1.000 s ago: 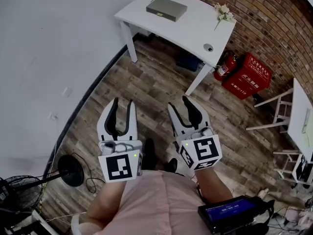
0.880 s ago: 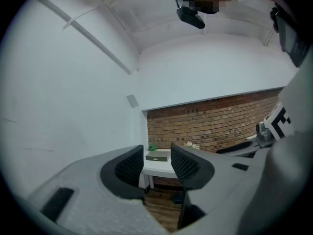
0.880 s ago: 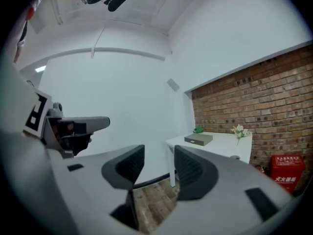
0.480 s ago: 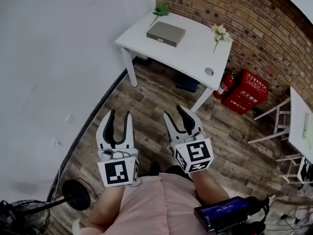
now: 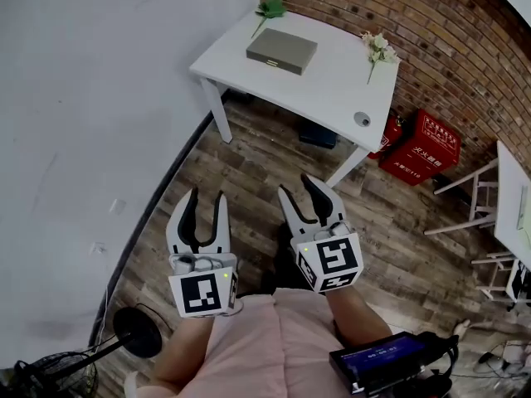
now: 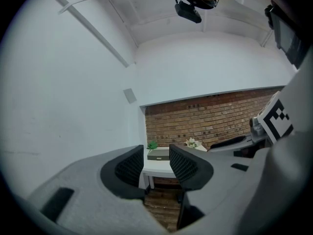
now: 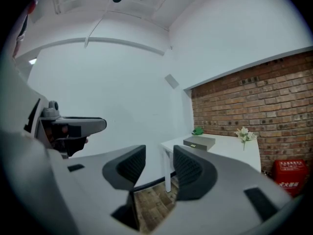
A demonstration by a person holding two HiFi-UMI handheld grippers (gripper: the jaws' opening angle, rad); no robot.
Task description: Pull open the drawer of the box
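Jaws on both hand-held grippers stand apart with nothing between them, and those of the left one have just been opening. From the head view, the left gripper [image 5: 207, 196] and the right gripper [image 5: 297, 186] are held side by side in front of the person, over the wooden floor [image 5: 249, 152]. Both are aimed toward the white table [image 5: 332, 85] in the corner by the brick wall [image 5: 465, 40]. The flat grey box [image 5: 282, 50] lies on that tabletop, well apart from either pair of tips. In the left gripper view, the left gripper [image 6: 156, 150] has the box [image 6: 159, 154] showing right in the gap between its pads, far off on the white table [image 6: 155, 166] and touching neither pad. In the right gripper view, the right gripper [image 7: 160, 150] has a table leg showing in its gap. There the box [image 7: 199, 142] sits up and to the right of that gap, beyond the right-hand pad, on the white table [image 7: 230, 153].
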